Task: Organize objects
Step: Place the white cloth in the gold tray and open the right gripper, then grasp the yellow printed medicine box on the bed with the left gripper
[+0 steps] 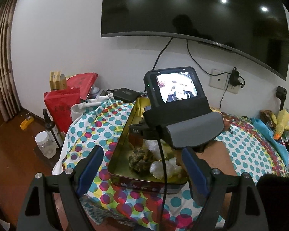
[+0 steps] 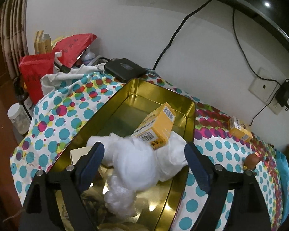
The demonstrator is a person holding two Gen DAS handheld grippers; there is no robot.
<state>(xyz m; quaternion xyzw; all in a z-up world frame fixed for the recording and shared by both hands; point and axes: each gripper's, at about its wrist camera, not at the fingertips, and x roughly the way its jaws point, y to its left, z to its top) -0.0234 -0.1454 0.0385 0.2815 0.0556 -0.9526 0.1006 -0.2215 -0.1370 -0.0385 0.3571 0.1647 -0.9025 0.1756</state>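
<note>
Sorting loose items into the gold tin (image 2: 98, 113) on the polka-dot-covered bench (image 2: 67, 115); the step in hand read as the drop-off of one yellow box. In the right wrist view, the right hand-held gripper (image 2: 144, 165) hung over the tin with its jaws spread wide, nothing pressed between the pads. The yellow box (image 2: 154, 129) lay tilted at about 12 o'clock from the fingertips, propped on white wadding (image 2: 136, 163) inside the tin, apart from both pads. A second yellow box (image 2: 239, 128) sat out on the cloth at roughly 2 o'clock, well apart from the tin; a small brown round thing (image 2: 250, 160) lay at 3 o'clock, just off the right finger. From the left wrist view, the left hand-held gripper (image 1: 142, 171) was also wide open and empty, poised short of the tin's near end, where a dark patterned bundle (image 1: 140, 159) rested. Judged next: the right gripper must clear the tin rim, swing toward 2 o'clock, square its jaws across the second box's narrow faces, then close.
</note>
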